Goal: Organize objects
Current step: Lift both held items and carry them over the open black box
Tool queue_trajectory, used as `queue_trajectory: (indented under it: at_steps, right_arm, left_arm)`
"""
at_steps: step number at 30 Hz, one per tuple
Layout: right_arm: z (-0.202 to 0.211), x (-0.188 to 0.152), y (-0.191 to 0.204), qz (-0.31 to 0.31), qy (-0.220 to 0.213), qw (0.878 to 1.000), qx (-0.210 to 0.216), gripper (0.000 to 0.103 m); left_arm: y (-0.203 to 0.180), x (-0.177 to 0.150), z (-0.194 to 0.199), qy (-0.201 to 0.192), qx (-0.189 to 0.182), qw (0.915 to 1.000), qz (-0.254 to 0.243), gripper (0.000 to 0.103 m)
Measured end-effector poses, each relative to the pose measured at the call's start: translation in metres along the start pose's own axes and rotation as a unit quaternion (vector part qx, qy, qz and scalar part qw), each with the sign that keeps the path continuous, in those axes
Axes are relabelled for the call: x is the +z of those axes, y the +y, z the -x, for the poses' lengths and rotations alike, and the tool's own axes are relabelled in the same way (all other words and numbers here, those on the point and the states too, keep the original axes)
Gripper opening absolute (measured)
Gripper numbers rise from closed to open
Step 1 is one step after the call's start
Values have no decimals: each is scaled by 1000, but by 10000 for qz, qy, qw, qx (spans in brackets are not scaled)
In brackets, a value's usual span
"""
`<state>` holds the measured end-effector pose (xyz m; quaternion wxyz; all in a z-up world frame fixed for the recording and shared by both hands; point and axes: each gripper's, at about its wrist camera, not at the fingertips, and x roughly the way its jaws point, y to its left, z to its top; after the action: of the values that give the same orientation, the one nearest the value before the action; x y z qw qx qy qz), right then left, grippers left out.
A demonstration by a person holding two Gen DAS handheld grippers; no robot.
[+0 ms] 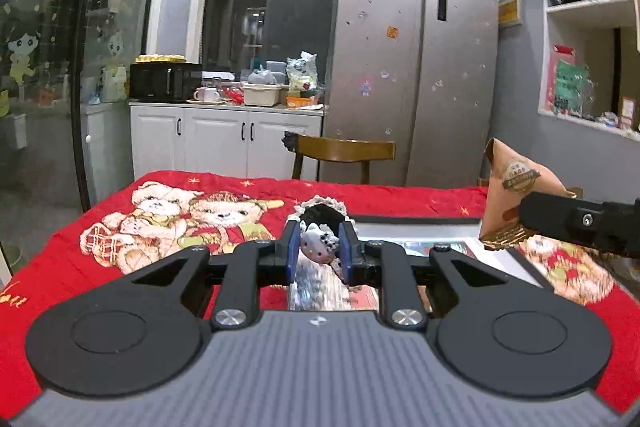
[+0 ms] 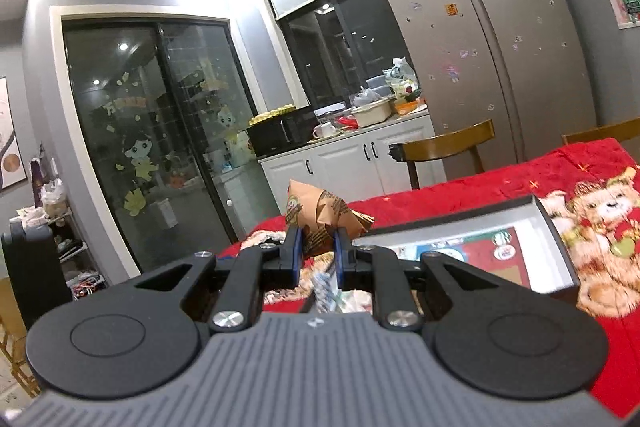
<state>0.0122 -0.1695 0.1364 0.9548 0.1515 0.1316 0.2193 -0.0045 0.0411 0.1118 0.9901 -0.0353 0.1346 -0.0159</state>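
Currently both grippers are loaded and off the table. Left gripper point(image 1: 319, 247): jaws narrow, blue pads clamped on a small white cat figurine point(image 1: 316, 243) with dark spots; it sits between the pads, clear of the red bear-print cloth point(image 1: 168, 223) below. Just past the fingertips, a dark lace-trimmed item point(image 1: 323, 207) lies on the cloth; can't tell what it is. Right gripper point(image 2: 316, 247): jaws nearly together, pinching the lower edge of a brown paper snack packet point(image 2: 320, 213), which stands up above the pads, tilted. Same packet shows in the left view at far right point(image 1: 516, 195), held by the right gripper's black finger, well apart from the figurine. Open shallow box point(image 2: 560, 227) with dark walls and a printed card inside lies on the cloth, right of the right gripper and below the packet's level; neither held object is in it. Wooden chair point(image 1: 344, 151) at the far table edge, steel fridge point(image 1: 416, 67) behind it, white cabinets point(image 1: 224, 139) with a black microwave point(image 1: 166, 81) on the counter to the left.
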Motion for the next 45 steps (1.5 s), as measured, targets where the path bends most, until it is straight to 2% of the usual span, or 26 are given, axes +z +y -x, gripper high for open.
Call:
queue_trajectory:
  at_steps: [8, 11, 13, 15, 19, 26, 29, 34, 36, 41, 45]
  right_arm:
    - [-17, 41, 1, -90, -46, 9999, -41, 19]
    - [-22, 53, -7, -343, -131, 9993, -62, 19]
    - [-28, 62, -15, -481, -172, 9987, -60, 19]
    - [-34, 68, -21, -537, -270, 9981, -97, 19]
    - [-52, 79, -31, -681, -261, 9973, -84, 19]
    - [-79, 85, -45, -831, -243, 9961, -150, 19]
    - [-93, 85, -53, -936, -196, 9952, -200, 19]
    - [-117, 74, -69, -1019, 140, 9942, -303, 19]
    - [-127, 65, -77, -1047, 281, 9935, -335, 19]
    - [-150, 47, -91, -1045, 657, 9908, -556, 19]
    - [-165, 33, -100, -1046, 978, 9872, -701, 19]
  left_arm:
    - [5, 48, -4, -205, 225, 9995, 47, 25]
    - [7, 67, -7, -218, 208, 9995, 95, 25]
    - [8, 81, -10, -240, 71, 9997, 10, 25]
    - [11, 94, -13, -264, 50, 9995, 148, 24]
    - [11, 118, -28, -114, -76, 9997, 213, 25]
    - [6, 139, -66, 61, -315, 9985, 445, 25]
    - [8, 139, -87, 211, -391, 9970, 640, 24]
    - [20, 122, -120, 391, -777, 9925, 857, 24]
    - [23, 112, -134, 626, -817, 9916, 778, 24]
    - [34, 90, -167, 1059, -745, 9881, 827, 24]
    - [30, 69, -186, 1352, -534, 9878, 558, 24]
